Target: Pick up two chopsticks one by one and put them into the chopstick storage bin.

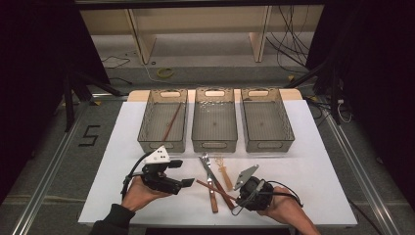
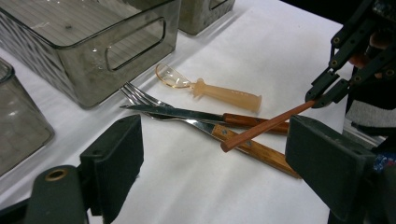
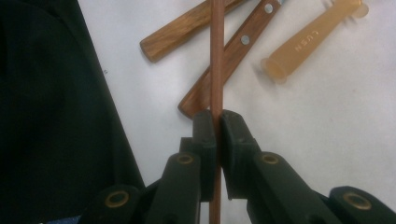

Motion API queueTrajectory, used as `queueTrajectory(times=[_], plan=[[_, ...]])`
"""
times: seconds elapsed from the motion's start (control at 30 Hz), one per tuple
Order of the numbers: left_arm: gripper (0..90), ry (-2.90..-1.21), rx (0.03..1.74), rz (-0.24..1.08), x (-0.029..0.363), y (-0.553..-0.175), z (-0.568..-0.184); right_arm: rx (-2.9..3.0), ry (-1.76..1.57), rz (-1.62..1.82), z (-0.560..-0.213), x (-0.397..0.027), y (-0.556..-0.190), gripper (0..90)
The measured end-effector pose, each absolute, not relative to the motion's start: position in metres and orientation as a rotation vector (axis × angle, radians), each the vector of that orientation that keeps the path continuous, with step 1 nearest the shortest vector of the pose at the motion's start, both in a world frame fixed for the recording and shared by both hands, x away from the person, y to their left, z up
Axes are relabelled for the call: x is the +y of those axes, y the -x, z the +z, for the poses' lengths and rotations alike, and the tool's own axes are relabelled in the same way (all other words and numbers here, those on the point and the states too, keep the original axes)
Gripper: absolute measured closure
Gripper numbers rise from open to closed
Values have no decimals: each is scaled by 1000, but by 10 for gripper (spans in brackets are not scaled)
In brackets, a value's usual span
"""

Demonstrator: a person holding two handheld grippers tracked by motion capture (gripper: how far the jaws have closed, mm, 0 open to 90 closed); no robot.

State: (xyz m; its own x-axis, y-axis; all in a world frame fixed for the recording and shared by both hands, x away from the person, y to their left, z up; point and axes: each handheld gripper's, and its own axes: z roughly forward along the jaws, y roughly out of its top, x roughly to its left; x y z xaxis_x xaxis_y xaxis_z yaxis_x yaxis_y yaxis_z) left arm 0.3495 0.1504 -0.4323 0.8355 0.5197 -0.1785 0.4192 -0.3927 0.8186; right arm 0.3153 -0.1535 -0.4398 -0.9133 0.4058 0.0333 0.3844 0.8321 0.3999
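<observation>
**Right tool clamped on a chopstick above the cutlery**

Here, the right tool (image 1: 238, 199) was closed on a reddish-brown chopstick (image 1: 215, 190), its two black jaws pinching the stick near one end. In the right gripper view the chopstick (image 3: 216, 60) ran straight away from the jaws toward 12 o'clock, its long axis in line with the tool (image 3: 217, 122), and a short length passed back between the jaws toward 6 o'clock. In the high view the stick's free end pointed toward about 10 o'clock from the tool, slanting across the white table (image 1: 313, 171).

Under the chopstick lay a knife (image 2: 205, 115) and a fork (image 2: 219, 135), both with wooden handles, crossing one another. Just beside them, at about 2 o'clock in the high view, lay an amber plastic spoon (image 1: 224, 174).

The left tool (image 1: 178, 172) stood with its jaws wide apart and held nothing; it lay at 9 o'clock from the chopstick, apart from it. In the left gripper view the chopstick's (image 2: 268, 127) free end hung in the gap between those jaws, above the fork's handle.

Three clear bins stood in a row at 12 o'clock; the left bin (image 1: 147, 128) held another chopstick (image 1: 172, 122), lying roughly lengthwise in it, while the middle bin (image 1: 214, 143) and right bin (image 1: 289, 128) stood beside it.
</observation>
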Motion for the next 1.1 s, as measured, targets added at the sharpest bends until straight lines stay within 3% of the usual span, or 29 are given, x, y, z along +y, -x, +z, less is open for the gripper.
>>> queueTrajectory(times=[1.1], plan=[[228,-2317,397,96,119,-338,-432,2987,-395,634,-425,-132,-317,855]])
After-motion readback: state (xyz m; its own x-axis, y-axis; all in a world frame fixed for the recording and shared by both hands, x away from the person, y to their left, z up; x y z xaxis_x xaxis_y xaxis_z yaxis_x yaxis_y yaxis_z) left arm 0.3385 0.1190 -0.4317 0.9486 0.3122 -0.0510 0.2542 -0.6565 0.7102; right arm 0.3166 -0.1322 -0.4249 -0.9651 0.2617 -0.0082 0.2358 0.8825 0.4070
